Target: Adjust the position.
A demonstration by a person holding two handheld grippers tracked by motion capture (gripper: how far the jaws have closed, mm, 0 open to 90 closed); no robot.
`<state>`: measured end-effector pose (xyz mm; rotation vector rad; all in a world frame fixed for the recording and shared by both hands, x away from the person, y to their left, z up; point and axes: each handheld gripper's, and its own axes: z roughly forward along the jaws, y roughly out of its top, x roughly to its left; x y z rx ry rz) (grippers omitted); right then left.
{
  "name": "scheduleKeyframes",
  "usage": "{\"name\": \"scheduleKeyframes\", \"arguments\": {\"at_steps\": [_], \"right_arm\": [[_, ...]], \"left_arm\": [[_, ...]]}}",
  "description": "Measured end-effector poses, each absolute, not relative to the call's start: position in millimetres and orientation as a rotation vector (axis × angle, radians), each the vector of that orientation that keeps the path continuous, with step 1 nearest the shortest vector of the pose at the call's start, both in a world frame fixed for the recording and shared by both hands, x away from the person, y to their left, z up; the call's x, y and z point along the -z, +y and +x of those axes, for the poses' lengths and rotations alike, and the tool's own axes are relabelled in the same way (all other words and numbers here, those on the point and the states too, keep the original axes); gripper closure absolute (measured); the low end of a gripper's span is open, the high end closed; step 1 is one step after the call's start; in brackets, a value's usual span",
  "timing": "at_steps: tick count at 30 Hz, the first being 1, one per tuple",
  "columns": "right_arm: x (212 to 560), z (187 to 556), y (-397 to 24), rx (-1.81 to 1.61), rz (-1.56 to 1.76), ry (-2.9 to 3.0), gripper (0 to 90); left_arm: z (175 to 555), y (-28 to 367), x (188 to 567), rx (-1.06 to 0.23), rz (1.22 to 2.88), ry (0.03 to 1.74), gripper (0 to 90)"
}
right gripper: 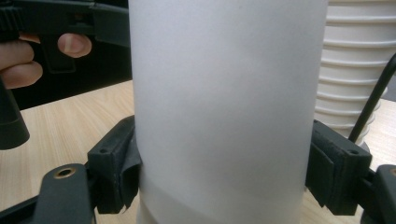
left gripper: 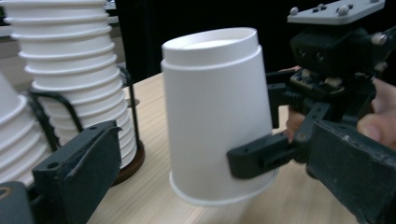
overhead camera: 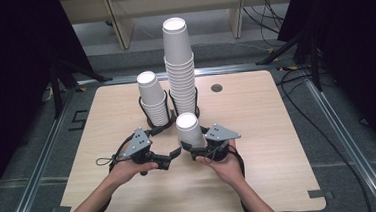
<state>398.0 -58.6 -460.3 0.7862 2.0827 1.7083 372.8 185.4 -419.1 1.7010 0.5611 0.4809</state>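
- The right hand-held gripper [overhead camera: 200, 146] was pinching a single upside-down paper cup [overhead camera: 190, 131], its jaws pressing the cup's lower wall from both sides. In the left gripper view the cup [left gripper: 217, 116] sat tilted, rim just off the desk [overhead camera: 260, 171] or barely grazing it, hard to say which.
- The left hand-held gripper [overhead camera: 172, 155] had its jaws spread with nothing between them, sitting just beside the cup on its left.
- What could go wrong, imo: thin paper wall, so a harder squeeze would probably dent or ovalise it. The grip was low near the rim and the cup leaned, so a quick swing might let it pivot or slip out.
- Also the 2 grippers were really close. If the left one came in for the cup, a jaw could knock it sideways instead of straddling it.
- Around it: 2 stacks of inverted cups in black wire holders right behind, a tall stack [overhead camera: 179, 66] and a short stack [overhead camera: 153, 98].
- The tall stack looked wobbly enough that a bump from the held cup could tip it. The holder wires stood in the way of any low approach, so lifting over seemed safer.
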Motion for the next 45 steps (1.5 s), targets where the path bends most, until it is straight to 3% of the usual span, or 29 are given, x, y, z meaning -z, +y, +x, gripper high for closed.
{"name": "scheduleKeyframes", "arguments": {"at_steps": [6,34,45], "right_arm": [[464,397,-56,-1.712,0.779,2.096,22.6],[466,396,-45,-1.699,0.693,2.087,22.6],[464,393,-43,-1.724,0.714,2.116,22.6]], "left_arm": [[379,176,411,-0.415,1.681,0.548,2.9],[397,156,416,-0.394,1.716,0.565,4.2],[399,156,418,-0.372,1.707,0.601,8.6]]}}
